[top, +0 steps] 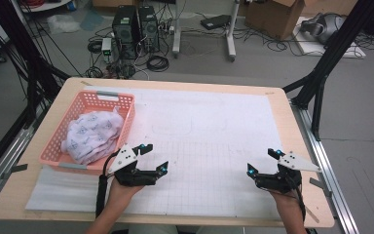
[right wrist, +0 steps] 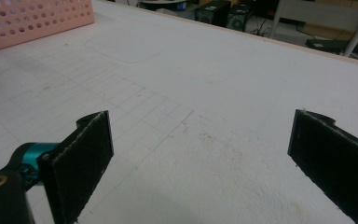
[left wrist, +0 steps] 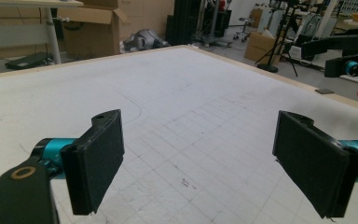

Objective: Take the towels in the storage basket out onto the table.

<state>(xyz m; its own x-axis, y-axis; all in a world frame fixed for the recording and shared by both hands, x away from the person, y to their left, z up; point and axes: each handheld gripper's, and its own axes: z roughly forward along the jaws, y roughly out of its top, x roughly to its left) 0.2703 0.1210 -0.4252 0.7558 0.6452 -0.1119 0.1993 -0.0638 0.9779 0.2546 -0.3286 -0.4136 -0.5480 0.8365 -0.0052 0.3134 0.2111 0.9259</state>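
Left tongs (top: 156, 157) and right tongs (top: 262, 161) low, well apart; jaws of both wide apart, empty

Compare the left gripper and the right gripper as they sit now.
The left gripper sits beside the pink basket holding the patterned cloth; the right gripper sits near the table's far right, away from both. The left points right, the right points left. Both have open jaws, holding nothing.

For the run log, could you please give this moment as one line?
left gripper: open, empty | right gripper: open, empty | patterned cloth: in pink basket | stage: untouched
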